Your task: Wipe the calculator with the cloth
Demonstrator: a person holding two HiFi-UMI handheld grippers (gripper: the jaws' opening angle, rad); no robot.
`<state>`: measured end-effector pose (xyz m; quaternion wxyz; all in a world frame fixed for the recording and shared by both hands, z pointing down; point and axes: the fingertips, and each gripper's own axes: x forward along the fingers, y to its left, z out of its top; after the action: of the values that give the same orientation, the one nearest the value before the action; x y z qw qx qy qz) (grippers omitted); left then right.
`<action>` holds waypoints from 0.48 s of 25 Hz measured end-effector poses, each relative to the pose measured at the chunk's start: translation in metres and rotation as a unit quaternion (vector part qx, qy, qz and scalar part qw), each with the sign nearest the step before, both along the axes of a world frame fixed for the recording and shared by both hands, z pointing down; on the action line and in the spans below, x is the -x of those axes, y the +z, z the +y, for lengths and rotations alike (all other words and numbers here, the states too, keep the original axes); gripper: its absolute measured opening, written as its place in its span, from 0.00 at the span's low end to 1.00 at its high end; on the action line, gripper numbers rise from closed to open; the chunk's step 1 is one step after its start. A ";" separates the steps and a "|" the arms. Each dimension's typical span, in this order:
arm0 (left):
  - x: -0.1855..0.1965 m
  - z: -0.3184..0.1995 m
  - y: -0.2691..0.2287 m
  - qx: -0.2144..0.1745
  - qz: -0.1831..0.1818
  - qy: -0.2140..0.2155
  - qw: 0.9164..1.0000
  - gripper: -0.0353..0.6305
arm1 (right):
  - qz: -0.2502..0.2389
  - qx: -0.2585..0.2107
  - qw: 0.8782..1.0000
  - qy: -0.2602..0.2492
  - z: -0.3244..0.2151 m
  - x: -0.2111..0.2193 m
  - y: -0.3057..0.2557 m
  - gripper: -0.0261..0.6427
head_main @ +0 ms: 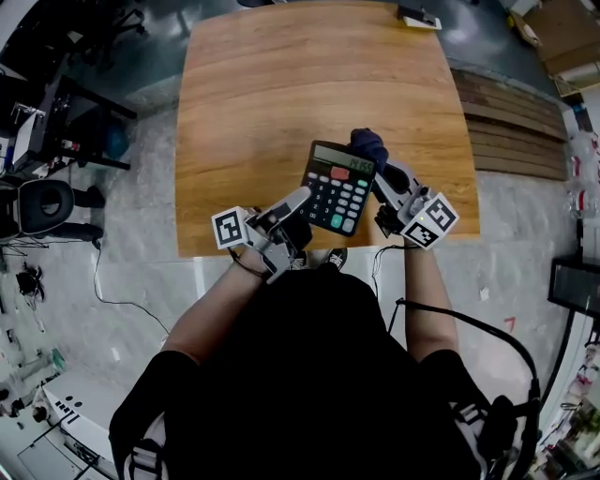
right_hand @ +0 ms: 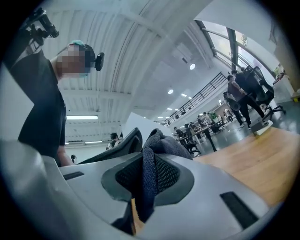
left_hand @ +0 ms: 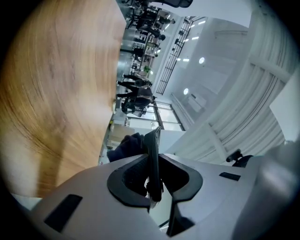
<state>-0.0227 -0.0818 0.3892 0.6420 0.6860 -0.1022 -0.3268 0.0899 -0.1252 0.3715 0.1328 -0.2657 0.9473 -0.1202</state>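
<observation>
A black calculator [head_main: 338, 187] with a grey display is held above the near edge of the wooden table [head_main: 281, 84], tilted up toward me. My left gripper [head_main: 298, 199] is shut on its lower left edge; in the left gripper view the calculator [left_hand: 153, 159] shows edge-on between the pads. My right gripper [head_main: 380, 178] is shut on a dark blue cloth [head_main: 368, 145], bunched against the calculator's top right corner. In the right gripper view the cloth [right_hand: 152, 164] fills the gap between the jaws, with the calculator's edge [right_hand: 124, 143] just left of it.
A small flat device [head_main: 418, 17] lies at the table's far right corner. Wooden planks [head_main: 511, 127] lie on the floor to the right. An office chair [head_main: 42, 202] and equipment stand at the left. People stand in the hall in the background of both gripper views.
</observation>
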 end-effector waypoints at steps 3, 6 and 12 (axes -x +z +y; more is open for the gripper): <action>0.013 -0.010 -0.002 0.000 0.004 -0.028 1.000 0.16 | 0.002 0.009 1.000 -0.024 0.015 0.015 0.010 0.12; 0.025 -0.022 -0.002 0.000 -0.003 -0.046 0.999 0.16 | 0.001 0.020 0.999 -0.047 0.032 0.026 0.017 0.12; 0.038 -0.044 0.018 0.011 -0.025 -0.073 0.997 0.16 | 0.044 0.029 0.992 -0.114 0.060 0.040 0.035 0.12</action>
<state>-0.0608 -0.1254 0.4068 0.6214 0.6774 -0.1721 -0.3542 0.0495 -0.0650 0.4064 0.0692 -0.1651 0.9723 -0.1501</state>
